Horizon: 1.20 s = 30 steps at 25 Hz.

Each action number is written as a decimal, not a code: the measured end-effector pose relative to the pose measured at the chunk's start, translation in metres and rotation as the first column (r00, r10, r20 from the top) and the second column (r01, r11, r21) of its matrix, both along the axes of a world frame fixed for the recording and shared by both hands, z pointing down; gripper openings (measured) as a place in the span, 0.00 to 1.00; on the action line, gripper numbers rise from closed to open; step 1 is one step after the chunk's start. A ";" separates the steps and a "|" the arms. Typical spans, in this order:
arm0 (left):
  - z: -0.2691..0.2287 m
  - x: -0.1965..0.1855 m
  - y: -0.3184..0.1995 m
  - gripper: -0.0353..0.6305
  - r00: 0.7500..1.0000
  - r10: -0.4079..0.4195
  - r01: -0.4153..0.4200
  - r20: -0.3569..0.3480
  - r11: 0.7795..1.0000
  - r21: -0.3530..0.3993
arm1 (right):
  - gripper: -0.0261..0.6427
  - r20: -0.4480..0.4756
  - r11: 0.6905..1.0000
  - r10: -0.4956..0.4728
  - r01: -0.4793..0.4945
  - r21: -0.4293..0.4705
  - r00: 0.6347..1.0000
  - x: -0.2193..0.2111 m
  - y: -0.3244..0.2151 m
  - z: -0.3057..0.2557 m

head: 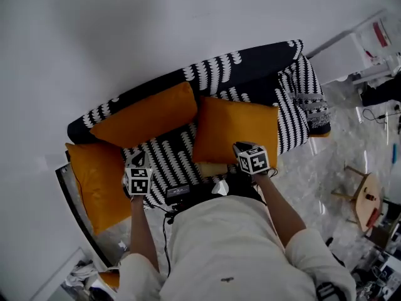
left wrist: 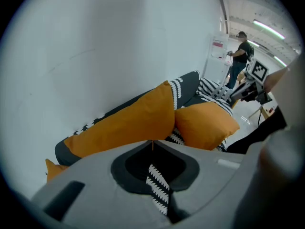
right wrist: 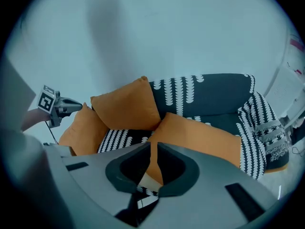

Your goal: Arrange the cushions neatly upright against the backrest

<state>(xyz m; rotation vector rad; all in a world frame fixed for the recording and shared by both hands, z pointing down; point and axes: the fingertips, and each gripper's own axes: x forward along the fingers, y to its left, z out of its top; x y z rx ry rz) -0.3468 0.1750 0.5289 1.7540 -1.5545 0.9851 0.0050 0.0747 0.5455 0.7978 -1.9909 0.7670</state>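
Cushion lies flat on the sofa seat. Right gripper pinches its edge; left gripper is closed and empty. Next, I think, it must be tipped up against the back.

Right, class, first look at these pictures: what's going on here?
A person with a gripper in each hand is tidying orange cushions on a patterned sofa. The right gripper pinches the front edge of the middle cushion, which lies slanted on the seat, not yet upright. The left gripper is shut and empty above the seat. The back cushion already leans on the backrest; the end cushion sits by the left gripper.
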 end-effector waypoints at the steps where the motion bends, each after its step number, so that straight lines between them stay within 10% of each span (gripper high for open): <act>1: -0.001 0.009 -0.001 0.08 1.000 0.010 -0.010 0.006 1.000 -0.006 | 0.11 -0.005 1.000 -0.006 0.006 0.000 1.000 0.011 0.001 0.000; 21: -0.020 0.190 -0.025 0.08 1.000 -0.021 0.021 0.017 0.999 -0.046 | 0.07 -0.032 0.998 -0.020 0.018 -0.067 0.999 0.223 -0.024 0.035; 30: 0.020 0.256 0.006 0.08 0.999 0.034 -0.041 -0.040 0.977 -0.211 | 0.07 -0.054 0.970 -0.121 0.107 -0.218 0.991 0.262 0.007 0.073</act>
